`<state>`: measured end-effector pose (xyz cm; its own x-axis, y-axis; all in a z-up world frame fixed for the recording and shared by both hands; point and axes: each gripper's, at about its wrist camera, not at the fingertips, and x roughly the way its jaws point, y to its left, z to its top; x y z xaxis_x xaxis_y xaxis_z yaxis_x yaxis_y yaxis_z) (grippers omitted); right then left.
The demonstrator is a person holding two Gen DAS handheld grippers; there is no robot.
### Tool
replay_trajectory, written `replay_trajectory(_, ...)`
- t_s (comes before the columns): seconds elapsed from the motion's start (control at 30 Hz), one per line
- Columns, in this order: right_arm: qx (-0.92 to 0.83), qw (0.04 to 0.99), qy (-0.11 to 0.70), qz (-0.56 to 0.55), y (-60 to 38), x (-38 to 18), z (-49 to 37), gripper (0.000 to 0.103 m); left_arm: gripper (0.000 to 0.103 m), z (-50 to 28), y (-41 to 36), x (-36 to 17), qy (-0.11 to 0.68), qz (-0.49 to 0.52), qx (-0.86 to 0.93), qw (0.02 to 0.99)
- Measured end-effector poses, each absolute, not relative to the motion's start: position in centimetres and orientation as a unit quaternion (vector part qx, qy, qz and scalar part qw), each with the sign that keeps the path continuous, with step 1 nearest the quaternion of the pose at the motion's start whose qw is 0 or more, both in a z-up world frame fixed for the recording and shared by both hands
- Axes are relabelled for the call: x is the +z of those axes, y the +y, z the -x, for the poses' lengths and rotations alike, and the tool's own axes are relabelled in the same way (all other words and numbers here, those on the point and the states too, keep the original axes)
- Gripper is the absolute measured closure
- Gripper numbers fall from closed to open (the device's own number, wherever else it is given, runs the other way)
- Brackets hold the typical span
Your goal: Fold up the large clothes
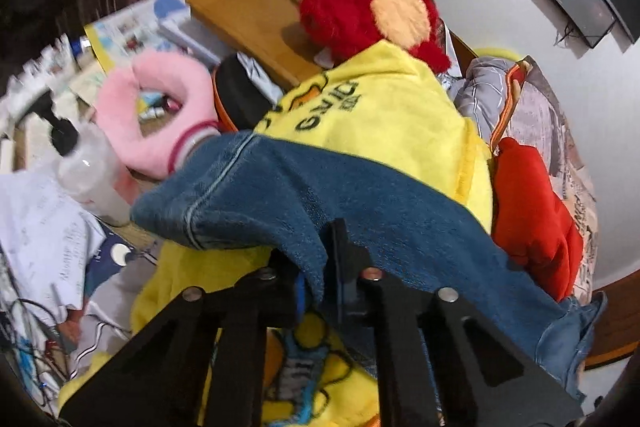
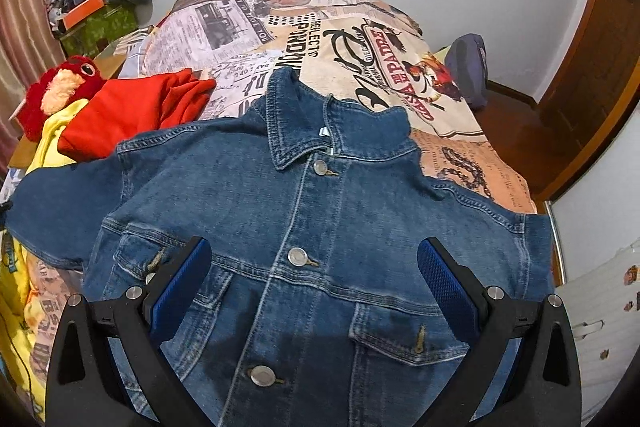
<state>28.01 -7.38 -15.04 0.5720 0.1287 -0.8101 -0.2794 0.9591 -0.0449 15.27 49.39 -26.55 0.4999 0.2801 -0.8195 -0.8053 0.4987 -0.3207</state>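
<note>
A blue denim jacket (image 2: 304,227) lies front up and buttoned on the bed, collar toward the far wall. My right gripper (image 2: 314,279) is open, its blue pads spread wide just above the jacket's chest. My left gripper (image 1: 318,279) is shut on the jacket's sleeve (image 1: 304,195), which is lifted and stretched out to the left over a yellow fleece blanket (image 1: 384,115). In the right wrist view that sleeve (image 2: 52,211) reaches out to the left edge.
A red folded garment (image 2: 136,111) and a red plush toy (image 2: 60,87) lie left of the jacket. A newspaper-print bedspread (image 2: 360,47) covers the bed. A pink plush ring (image 1: 160,115), a clear bottle (image 1: 92,175) and a cluttered desk sit beyond the sleeve.
</note>
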Motion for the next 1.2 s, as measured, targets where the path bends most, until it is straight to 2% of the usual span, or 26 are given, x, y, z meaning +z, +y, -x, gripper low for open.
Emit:
replay_trajectory(0.27, 0.116, 0.885, 0.439, 0.102, -8.5, -14.6, -27.5, 0.001, 0.098, -17.1, 44.6, -17.9, 0.292, 0.307, 0.320, 0.847)
replay_trajectory(0.47, 0.121, 0.894, 0.420, 0.099, -10.1, -13.3, -27.1, 0.001, 0.098, -20.2, 37.5, -10.7, 0.242, 0.251, 0.228, 0.909)
replay_trajectory(0.7, 0.113, 0.901, 0.409, 0.088, -12.6, -12.8, -27.1, 0.001, 0.098, -24.3, 28.8, -6.1, 0.223, 0.226, 0.123, 0.940)
replay_trajectory(0.93, 0.108, 0.904, 0.407, 0.078, -15.2, -12.9, -26.6, 0.001, 0.099, -29.6, 19.7, -5.1, 0.243, 0.169, 0.061, 0.953)
replay_trajectory(1.2, 0.101, 0.903, 0.412, 0.068, -17.9, -13.3, -26.1, 0.001, 0.098, -34.1, 8.6, -9.4, 0.324, 0.093, -0.019, 0.941)
